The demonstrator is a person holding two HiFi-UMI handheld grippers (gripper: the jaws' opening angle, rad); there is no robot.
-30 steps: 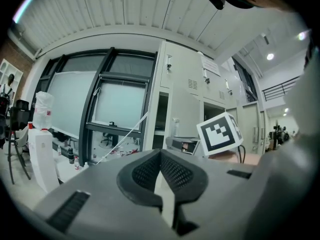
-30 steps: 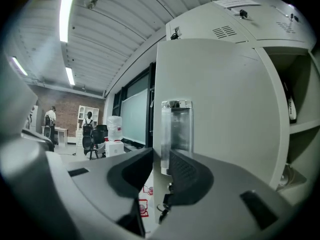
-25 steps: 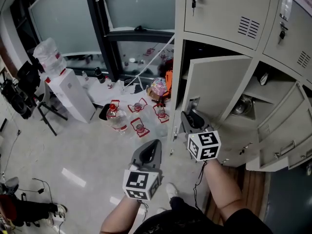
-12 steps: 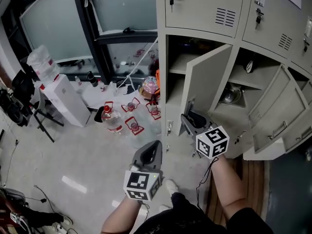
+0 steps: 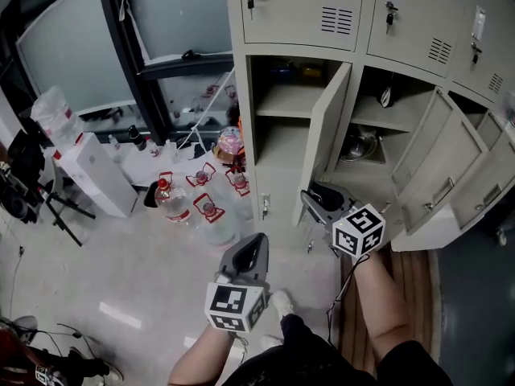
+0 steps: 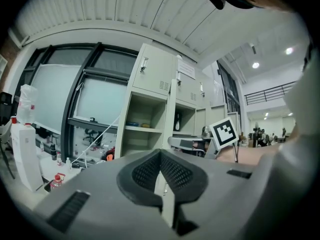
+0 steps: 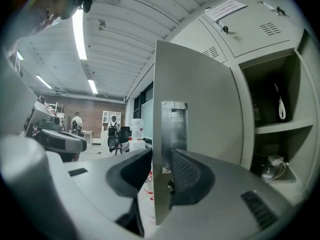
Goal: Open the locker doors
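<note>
A bank of beige lockers [image 5: 298, 14] stands ahead. One middle locker door [image 5: 326, 123] is swung out, baring its shelf [image 5: 282, 95]. My right gripper [image 5: 318, 199] is at that door's lower free edge. In the right gripper view the door's [image 7: 195, 119] thin edge runs between the jaws of the right gripper [image 7: 160, 171], with both pads against it while the jaws are opening. My left gripper [image 5: 253, 252] hangs over the floor, left of the lockers, shut on nothing. In the left gripper view the left gripper [image 6: 161, 171] shows its pads meeting.
More locker doors [image 5: 434, 167] stand open to the right. Upper doors with keys [image 5: 249, 2] are closed. Water bottles [image 5: 173, 203] and a white dispenser [image 5: 92, 175] sit on the floor at left. My shoe [image 5: 282, 304] is below the grippers.
The middle door has swung wider open, with the right gripper staying at its edge. The view has shifted right and up along the lockers. The left gripper has kept its place.
</note>
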